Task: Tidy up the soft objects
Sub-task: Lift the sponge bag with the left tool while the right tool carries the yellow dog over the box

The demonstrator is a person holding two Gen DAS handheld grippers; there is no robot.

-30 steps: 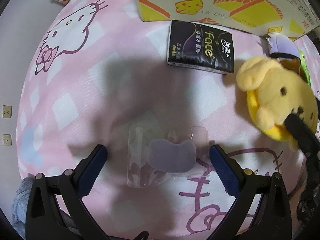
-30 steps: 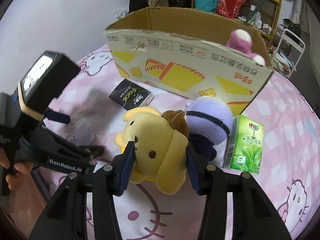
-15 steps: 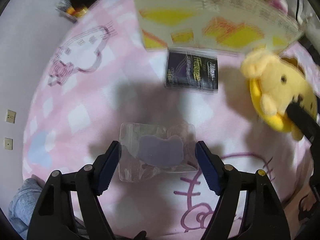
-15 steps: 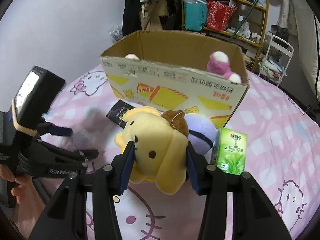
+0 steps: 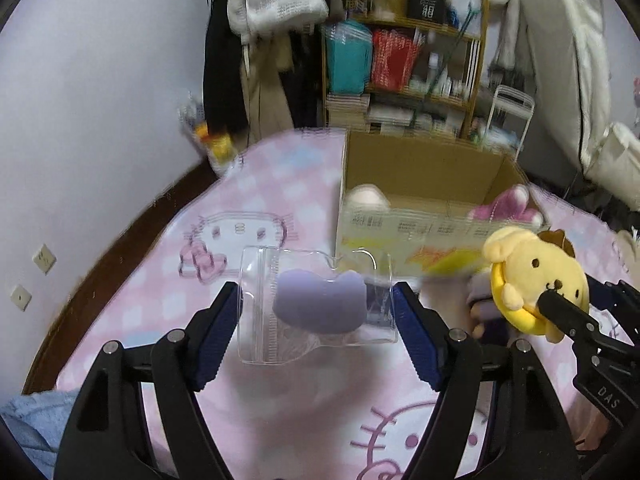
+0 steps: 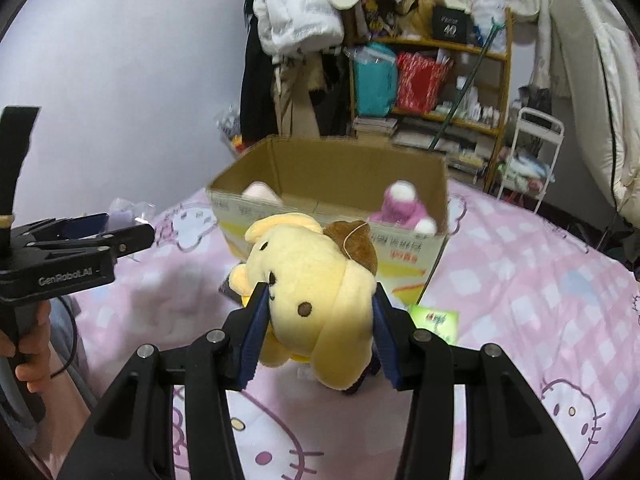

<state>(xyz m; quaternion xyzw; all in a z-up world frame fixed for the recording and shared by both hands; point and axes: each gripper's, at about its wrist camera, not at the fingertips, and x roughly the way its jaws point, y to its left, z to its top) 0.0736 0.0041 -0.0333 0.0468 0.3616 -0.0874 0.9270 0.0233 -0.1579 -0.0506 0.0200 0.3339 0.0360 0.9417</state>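
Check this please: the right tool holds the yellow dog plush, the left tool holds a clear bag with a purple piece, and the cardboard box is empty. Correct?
Not quite: the cardboard box is not empty. The right wrist view shows a pink plush inside it. The rest stands.

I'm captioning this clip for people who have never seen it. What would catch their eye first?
First the yellow plush dog, clamped in the right hand-held gripper above the pink cat-print bedspread. Next, the left hand-held gripper holds a clear bag with a purple pad inside. Behind both stands an open cardboard box with plush toys peeking out.
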